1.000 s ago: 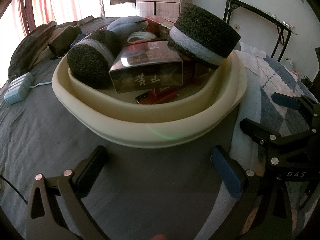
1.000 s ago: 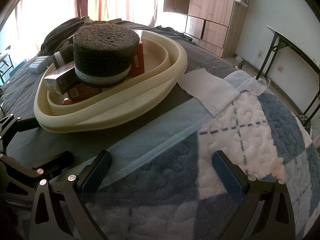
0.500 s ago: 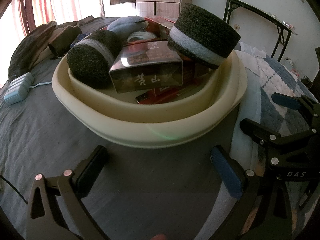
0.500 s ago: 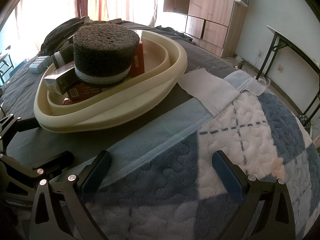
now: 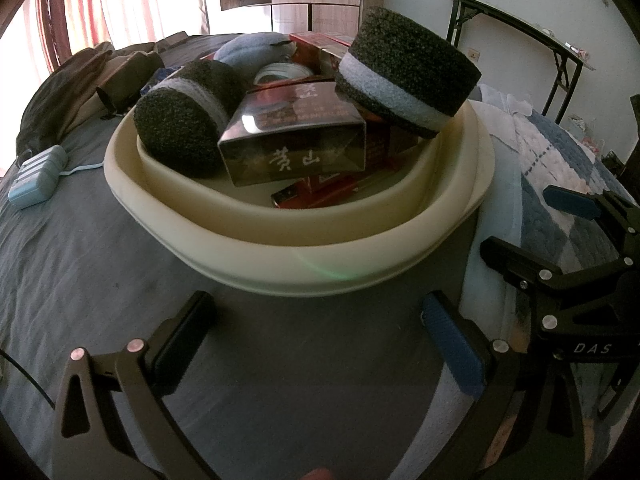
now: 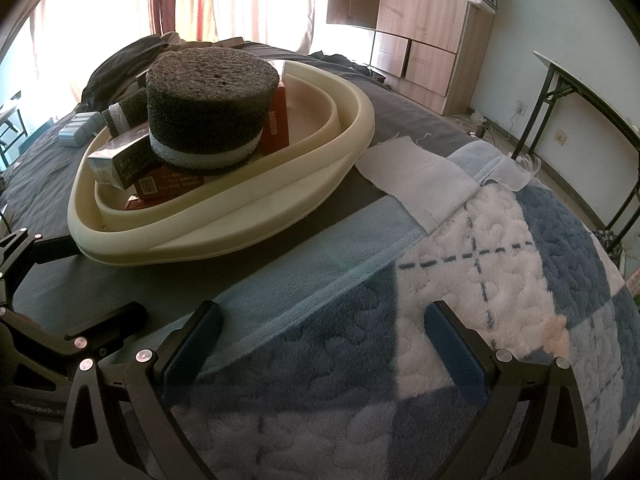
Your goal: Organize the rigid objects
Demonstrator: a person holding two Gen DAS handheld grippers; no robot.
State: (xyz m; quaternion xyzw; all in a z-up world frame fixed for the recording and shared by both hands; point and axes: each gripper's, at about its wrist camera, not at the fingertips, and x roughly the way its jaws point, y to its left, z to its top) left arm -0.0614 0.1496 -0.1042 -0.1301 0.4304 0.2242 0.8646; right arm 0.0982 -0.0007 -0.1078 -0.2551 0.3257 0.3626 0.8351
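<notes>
Basin [image 5: 280, 264] — smooth, cream, oval — holds coarse foam cylinders [image 5: 404, 76], glossy boxes [image 5: 296, 148]

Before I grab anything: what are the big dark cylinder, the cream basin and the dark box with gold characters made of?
Dark cylinder: likely coarse foam, matte and pitted, with a pale band. Cream basin: seemingly smooth plastic with a soft sheen. Dark box: probably cardboard under glossy film, since it shows reflections.

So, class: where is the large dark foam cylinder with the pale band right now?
In both wrist views the large foam cylinder sits tilted atop the red boxes at the right side of the cream basin.
</notes>
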